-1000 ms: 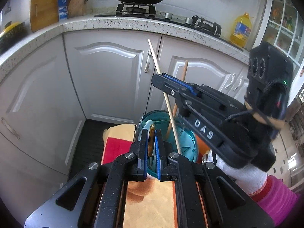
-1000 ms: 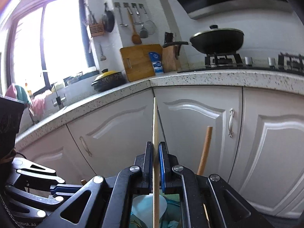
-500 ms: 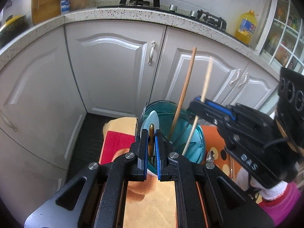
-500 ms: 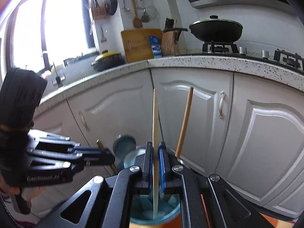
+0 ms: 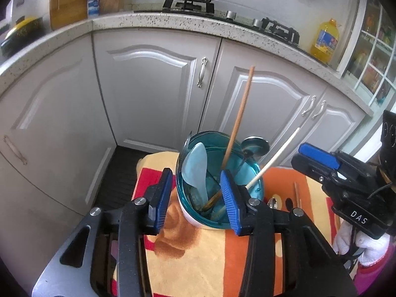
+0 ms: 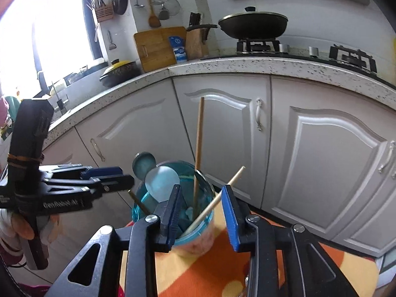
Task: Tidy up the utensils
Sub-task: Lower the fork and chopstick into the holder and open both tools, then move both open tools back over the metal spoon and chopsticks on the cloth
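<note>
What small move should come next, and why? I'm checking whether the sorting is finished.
Probably swing the right gripper toward the utensils lying on the cloth: both grippers' jaws have just been opening, the pale chopstick now leans free in the teal cup.

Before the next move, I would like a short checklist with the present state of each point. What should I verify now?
1. Left gripper free of load: ok. Its jaws have just been opening, pads apart, pressing on nothing.
2. Right gripper has let go of the pale chopstick: ok. Jaws have just been opening; the stick leans free between them.
3. Both chopsticks in the cup: ok. The brown chopstick and the pale one lean on the rim.
4. Cup upright on the cloth: ok.
5. Utensils left outside the cup: not ok. A spoon and more lie on the cloth.
6. What the dark piece beside that spoon is: cannot tell.
</note>
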`<action>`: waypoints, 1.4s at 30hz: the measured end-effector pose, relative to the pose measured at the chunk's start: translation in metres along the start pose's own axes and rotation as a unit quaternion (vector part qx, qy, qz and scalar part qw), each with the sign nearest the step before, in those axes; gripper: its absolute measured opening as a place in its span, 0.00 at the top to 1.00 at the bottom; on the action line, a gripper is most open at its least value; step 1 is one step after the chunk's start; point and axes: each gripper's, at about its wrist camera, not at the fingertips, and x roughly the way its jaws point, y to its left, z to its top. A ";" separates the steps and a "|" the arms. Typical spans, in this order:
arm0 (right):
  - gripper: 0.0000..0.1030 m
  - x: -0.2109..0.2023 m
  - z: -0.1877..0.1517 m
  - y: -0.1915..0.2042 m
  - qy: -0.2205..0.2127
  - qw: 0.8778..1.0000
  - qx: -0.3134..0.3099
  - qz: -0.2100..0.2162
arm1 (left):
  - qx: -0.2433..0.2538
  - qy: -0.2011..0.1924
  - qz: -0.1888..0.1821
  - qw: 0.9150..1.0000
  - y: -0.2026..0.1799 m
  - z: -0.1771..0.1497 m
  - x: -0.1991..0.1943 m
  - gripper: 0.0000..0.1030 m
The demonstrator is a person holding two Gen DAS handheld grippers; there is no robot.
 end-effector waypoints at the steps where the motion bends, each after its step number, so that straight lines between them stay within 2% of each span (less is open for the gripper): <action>1: 0.68 -0.003 -0.001 -0.001 0.004 1.000 0.003 -0.001 | 0.000 -0.003 -0.001 1.000 -0.001 -0.001 -0.003 0.58; 4: 0.66 -0.017 -0.006 -0.001 0.008 1.000 0.010 0.001 | 0.000 -0.010 -0.004 1.000 -0.008 -0.004 -0.014 0.58; 6: 0.62 -0.024 -0.007 0.000 0.011 1.000 0.011 -0.002 | 0.004 -0.016 -0.003 1.000 -0.014 -0.007 -0.021 0.58; 16: 0.61 -0.061 -0.025 -0.007 0.025 0.999 0.028 -0.029 | 0.030 -0.023 -0.018 0.999 -0.048 -0.023 -0.040 0.58; 23: 0.61 -0.086 -0.048 -0.026 0.045 0.997 0.033 -0.058 | 0.044 -0.017 -0.053 0.997 -0.073 -0.035 -0.041 0.58; 30: 0.60 -0.092 -0.084 -0.058 0.086 0.992 0.056 -0.075 | 0.063 0.024 -0.080 0.995 -0.097 -0.057 -0.017 0.58; 35: 0.60 -0.085 -0.109 -0.084 0.114 0.987 0.087 -0.070 | 0.062 0.057 -0.095 0.992 -0.106 -0.074 0.007 0.58; 39: 0.61 -0.074 -0.127 -0.104 0.136 0.981 0.117 -0.069 | 0.062 0.077 -0.096 0.991 -0.114 -0.086 0.029 0.58; 42: 0.66 -0.062 -0.137 -0.115 0.144 0.977 0.143 -0.063 | 0.063 0.092 -0.091 0.990 -0.119 -0.091 0.049 0.58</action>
